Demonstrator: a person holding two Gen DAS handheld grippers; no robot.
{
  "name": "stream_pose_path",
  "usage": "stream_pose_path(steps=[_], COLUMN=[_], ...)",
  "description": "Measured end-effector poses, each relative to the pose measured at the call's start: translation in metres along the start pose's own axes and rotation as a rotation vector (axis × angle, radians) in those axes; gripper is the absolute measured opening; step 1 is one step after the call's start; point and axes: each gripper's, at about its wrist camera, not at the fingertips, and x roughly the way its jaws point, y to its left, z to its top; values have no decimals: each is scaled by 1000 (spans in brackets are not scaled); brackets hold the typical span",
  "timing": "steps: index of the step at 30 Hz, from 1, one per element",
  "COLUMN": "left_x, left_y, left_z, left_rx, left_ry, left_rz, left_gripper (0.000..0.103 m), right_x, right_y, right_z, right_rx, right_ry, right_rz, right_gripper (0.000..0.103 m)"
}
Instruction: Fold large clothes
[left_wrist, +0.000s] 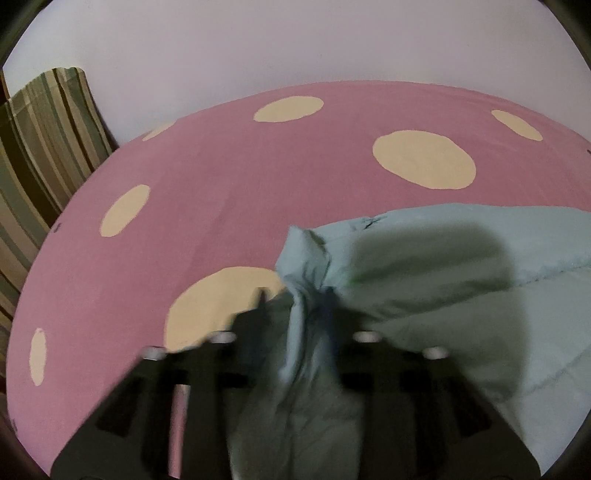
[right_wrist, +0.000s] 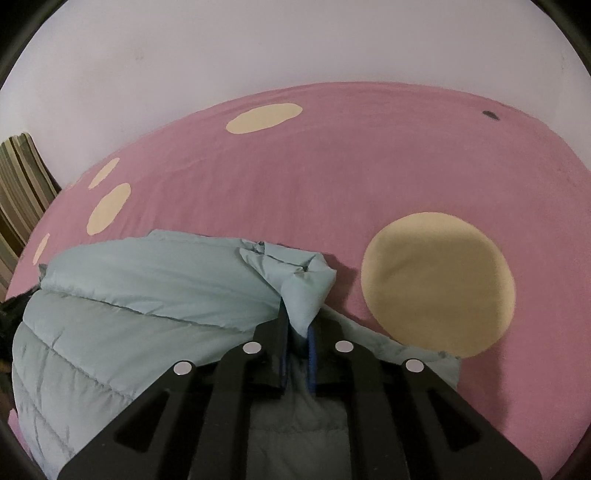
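- Fingers of your right gripper (right_wrist: 297, 325) stand close together with a fold of the pale blue-green quilted jacket (right_wrist: 147, 314) between their blue pads; the pads press on the cloth, so this claw is pinching the jacket.
- That pinched fold rises above the fingertips as a puffy, crumpled bunch and leans toward the right of the right wrist view.
- Your left gripper (left_wrist: 295, 299) shows in a blurred picture: its two dark fingers stand apart, with a bunched fold of the same jacket (left_wrist: 461, 314) standing between them. The cloth sits nearer the right finger, and you cannot tell from the blur whether either pad still touches it; the claw reads as spread.
- From both claws outward, the jacket lies on the bed, its stitched quilting lines running across it. In the right wrist view it spreads to the left and below the gripper; in the left wrist view it spreads to the right, with a dark shadow lying over it.
- Under the jacket you have a pink bedsheet (right_wrist: 332, 166) with large cream dots, one big dot (right_wrist: 437, 284) just beside the right gripper's fold.
- Beyond the sheet stands a plain pale wall (left_wrist: 295, 44).
- At the far left edge hangs a striped curtain (left_wrist: 44, 140) in green and brown.
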Motion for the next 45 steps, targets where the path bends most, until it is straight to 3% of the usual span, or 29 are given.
stream_pose_path(steps=[1,4,6,13,16,22,30,39,45], left_x=[-8,-37,-55,-110,-98,-57,-36,-31,-75], left_y=[3,8,7,-37,-64,-80,-92,-94,-76], left_z=[0,0,1,-11,-18,-31,-38,-39,-35], left_rx=[-4,-23,-34,-59,-46,-72,-40,-37,-72], left_ry=[-10,-38,-59,-102,-58,9,-1,-8,-35], left_rz=[-3,-26,-43,-210,-218,-174,-138,-138,-166], left_gripper=[55,66,68,68,68,69,68,68,67], right_x=[-5,-29,-46,-81,-70,-21,5,6,-38], right_y=[1,7,18,80,104,121,134,131,129], right_z=[1,1,-1,-16,-22,-41,-53,-50,-46], right_rx=[-1,18,15,-9,-26,-54,-135,-124,-74], right_ry=[-2,-40,-68,-130,-105,-26,-67,-51,-99], right_rz=[-16,-31,-24,76,114,72,-18,-4,42], right_gripper=[18,33,33,33,33,33,33,33,33])
